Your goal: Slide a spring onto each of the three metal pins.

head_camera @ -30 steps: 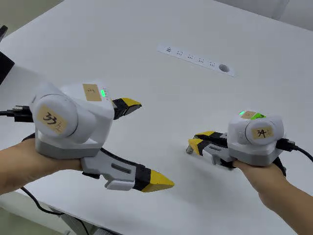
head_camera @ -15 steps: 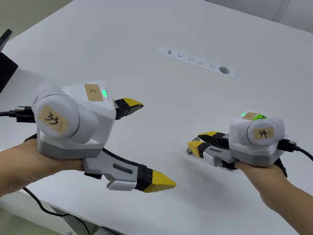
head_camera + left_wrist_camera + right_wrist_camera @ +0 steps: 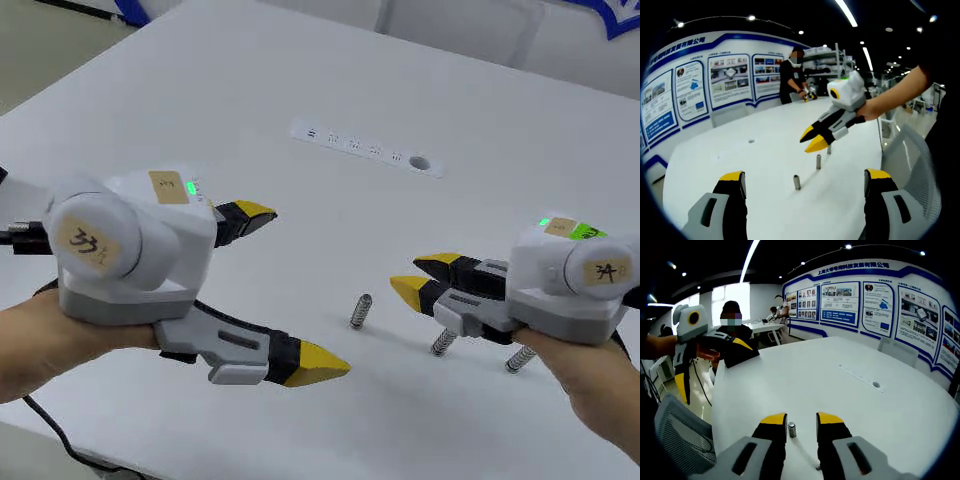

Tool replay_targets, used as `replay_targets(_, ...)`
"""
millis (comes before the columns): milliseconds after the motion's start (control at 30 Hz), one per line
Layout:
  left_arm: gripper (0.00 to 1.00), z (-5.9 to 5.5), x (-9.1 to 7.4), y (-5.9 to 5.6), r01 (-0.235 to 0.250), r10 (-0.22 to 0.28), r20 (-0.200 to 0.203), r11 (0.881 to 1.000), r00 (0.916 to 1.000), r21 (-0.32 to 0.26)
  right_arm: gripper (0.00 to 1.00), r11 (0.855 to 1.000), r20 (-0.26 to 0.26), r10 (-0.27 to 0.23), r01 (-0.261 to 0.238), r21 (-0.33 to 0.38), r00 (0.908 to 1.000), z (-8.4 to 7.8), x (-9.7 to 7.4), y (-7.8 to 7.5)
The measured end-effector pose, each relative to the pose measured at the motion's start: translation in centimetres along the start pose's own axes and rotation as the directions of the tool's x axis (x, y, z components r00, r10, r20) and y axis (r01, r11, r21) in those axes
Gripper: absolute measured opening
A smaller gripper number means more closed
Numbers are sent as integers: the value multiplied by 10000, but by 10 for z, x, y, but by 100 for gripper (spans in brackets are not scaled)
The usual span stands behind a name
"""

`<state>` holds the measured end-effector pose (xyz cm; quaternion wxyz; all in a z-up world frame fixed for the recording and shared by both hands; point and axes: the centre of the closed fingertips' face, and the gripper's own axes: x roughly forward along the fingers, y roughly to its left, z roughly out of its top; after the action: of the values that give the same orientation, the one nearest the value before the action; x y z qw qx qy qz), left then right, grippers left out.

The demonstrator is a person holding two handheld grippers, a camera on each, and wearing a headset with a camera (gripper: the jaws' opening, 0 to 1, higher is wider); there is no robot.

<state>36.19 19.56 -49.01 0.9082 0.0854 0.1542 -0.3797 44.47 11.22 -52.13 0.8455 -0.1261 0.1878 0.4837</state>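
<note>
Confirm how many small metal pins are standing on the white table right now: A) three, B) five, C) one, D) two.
A: the head view shows three small metal pins standing apart on the white table, the first out in the open, the second and third just under the right gripper.

Three small metal pins stood upright in a row on the white table (image 3: 300, 60), apart from one another: first pin (image 3: 361, 311), second pin (image 3: 443, 342), third pin (image 3: 519, 358). Each wore a silver spring (image 3: 362, 304), coiled top to base.
</note>
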Motion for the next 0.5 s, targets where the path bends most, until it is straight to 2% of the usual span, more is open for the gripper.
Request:
replay_targets(133, 100, 13, 3, 1, -106, 104, 171, 9999, 9998, 115, 26, 9996, 156, -296, 297, -29, 9994, 3, -33, -14)
replay_targets(267, 100, 20, 7, -3, -66, 64, 52, 9990, 10000, 444, 26, 9984, 66, -461, 463, -318, 9989, -5, -62, -24)
replay_targets(367, 100, 24, 10, -6, 75, -70, -70, 9981, 10000, 612, 31, 9944, -100, -638, 628, -847, 9979, -12, -87, -29)
replay_targets(500, 100, 28, 13, -4, 160, -147, -191, 9976, 9997, 672, 34, 9899, -106, -777, 759, -1200, 9969, -16, -113, -34)
